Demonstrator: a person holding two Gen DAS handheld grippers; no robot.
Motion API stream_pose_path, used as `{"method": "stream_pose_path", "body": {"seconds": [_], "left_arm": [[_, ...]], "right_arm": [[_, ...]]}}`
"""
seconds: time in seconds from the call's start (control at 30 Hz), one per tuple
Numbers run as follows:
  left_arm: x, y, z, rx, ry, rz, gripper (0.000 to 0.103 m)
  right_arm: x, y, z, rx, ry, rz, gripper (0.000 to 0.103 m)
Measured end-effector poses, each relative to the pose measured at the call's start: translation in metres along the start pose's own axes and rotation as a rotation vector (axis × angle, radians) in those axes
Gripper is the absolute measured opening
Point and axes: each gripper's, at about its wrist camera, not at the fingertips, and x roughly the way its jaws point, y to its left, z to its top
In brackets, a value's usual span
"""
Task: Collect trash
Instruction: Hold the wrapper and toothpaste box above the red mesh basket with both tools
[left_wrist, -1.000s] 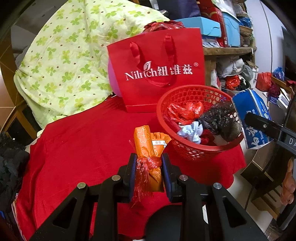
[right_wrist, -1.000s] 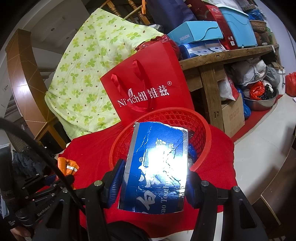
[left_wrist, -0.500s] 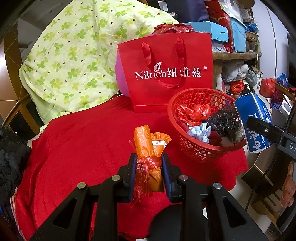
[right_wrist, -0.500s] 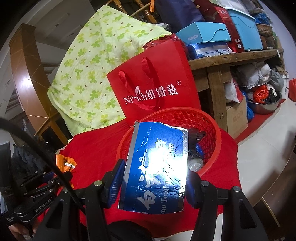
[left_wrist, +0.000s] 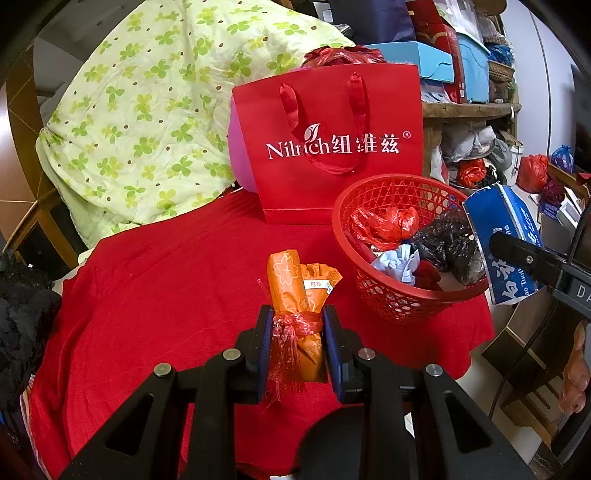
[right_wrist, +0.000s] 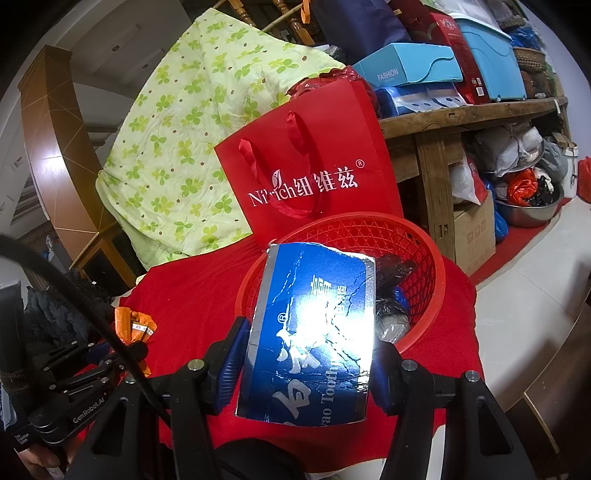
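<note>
Left gripper (left_wrist: 297, 341) pinching orange wrapper (left_wrist: 295, 295) at 6 o'clock; right gripper (right_wrist: 306, 356) clamped on blue toothpaste box (right_wrist: 310, 332). Carry step underway. Red basket (left_wrist: 373, 291) ahead at 2 o'clock, trash inside. Next: likely move over rim, release. Red gift bag (left_wrist: 332, 147) beyond.

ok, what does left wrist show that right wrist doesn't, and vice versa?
Left wrist only: the crumpled red plastic bag and pale blue wrapper inside the red mesh basket, and the orange packet tied with red ribbon in full, clamped in the left gripper.
Right wrist only: the steel bowl under the wooden shelf.
Both: basket, red Nilrich paper bag, blue toothpaste box in the right gripper.
</note>
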Motion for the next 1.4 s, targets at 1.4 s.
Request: {"method": "stream_pose_path", "body": {"seconds": [1.4], "left_arm": [[0.0084, -0.0069, 0.0009, 0.025, 0.015, -0.031, 0.028]], "right_arm": [[0.0023, -0.0067, 0.0024, 0.009, 0.0, -0.006, 0.061]]}}
